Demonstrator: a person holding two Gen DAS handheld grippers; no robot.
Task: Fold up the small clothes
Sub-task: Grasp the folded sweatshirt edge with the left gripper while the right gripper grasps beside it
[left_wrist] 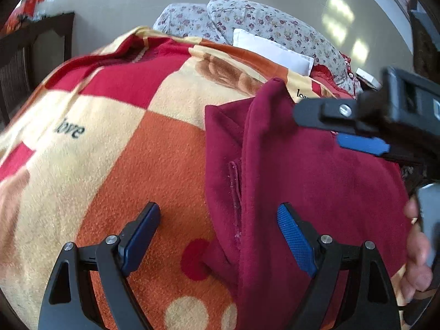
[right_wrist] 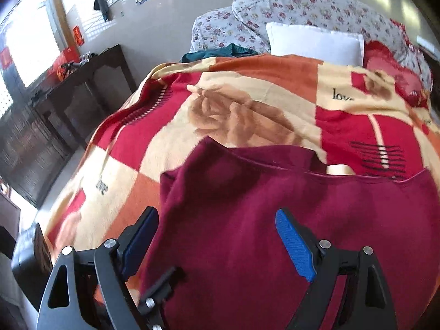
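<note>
Checkered blanket [left_wrist: 115, 165] on bed, maroon garment [left_wrist: 316, 192] flat on it.
Left gripper [left_wrist: 218, 236] & right gripper [right_wrist: 217, 242] above garment, both wide open, holding nothing.

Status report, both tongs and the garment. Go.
Left tongs open, empty, over garment's left edge. Right tongs open, empty. Maroon garment flat on checked blanket, partly folded. Nothing in the way.

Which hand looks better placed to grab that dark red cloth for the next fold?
Probably the left. The left gripper is open and straddles the side edge of the maroon fleece garment on the checked blanket. The right gripper, also open, hovers over the garment's flat middle.
</note>
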